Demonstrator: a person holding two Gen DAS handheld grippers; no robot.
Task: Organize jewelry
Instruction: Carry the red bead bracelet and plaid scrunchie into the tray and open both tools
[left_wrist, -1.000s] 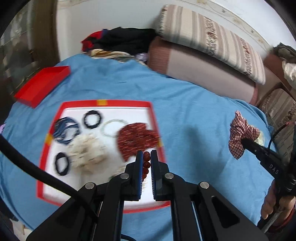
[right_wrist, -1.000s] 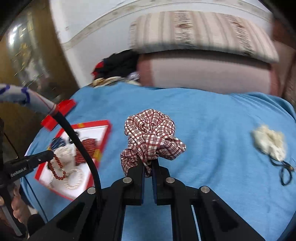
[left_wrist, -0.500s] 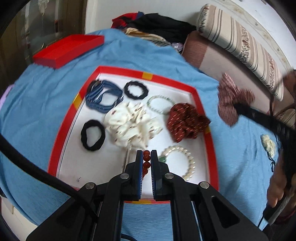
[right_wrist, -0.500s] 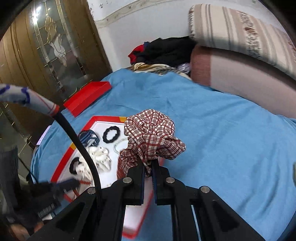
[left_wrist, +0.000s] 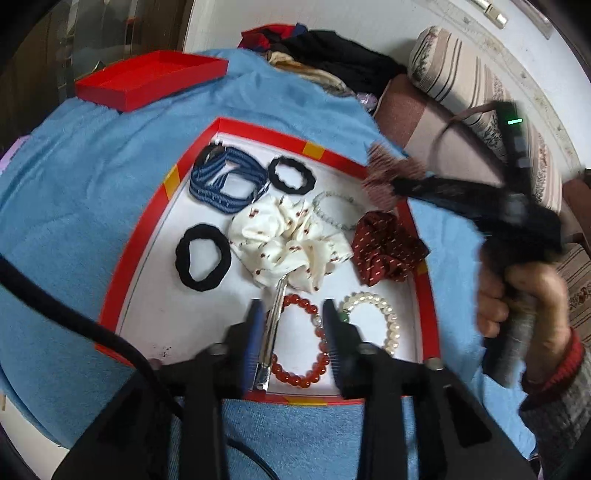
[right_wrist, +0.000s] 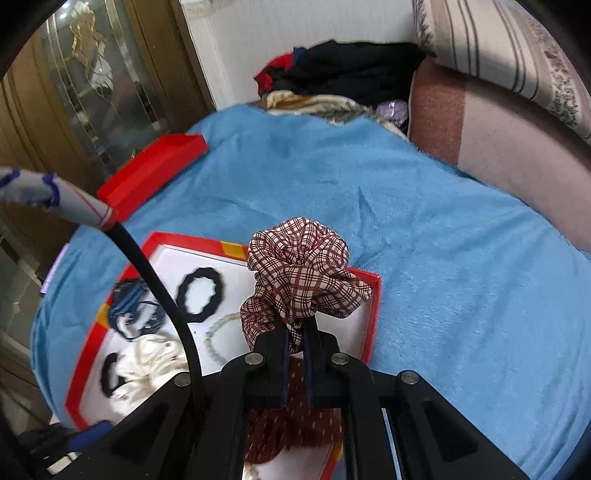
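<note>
The left gripper (left_wrist: 293, 325) hangs spread apart over a red bead bracelet (left_wrist: 303, 341) lying in the red-rimmed tray (left_wrist: 424, 284). The right gripper (right_wrist: 294, 332) pinches a plaid scrunchie (right_wrist: 303, 273) above the tray's far corner.

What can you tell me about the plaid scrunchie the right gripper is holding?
The plaid scrunchie is gathered fabric in a dark red and cream check, bunched into loose ruffles. The right gripper pinches its lower edge, holding it above the far corner of the red-rimmed tray. It touches nothing else.
</note>
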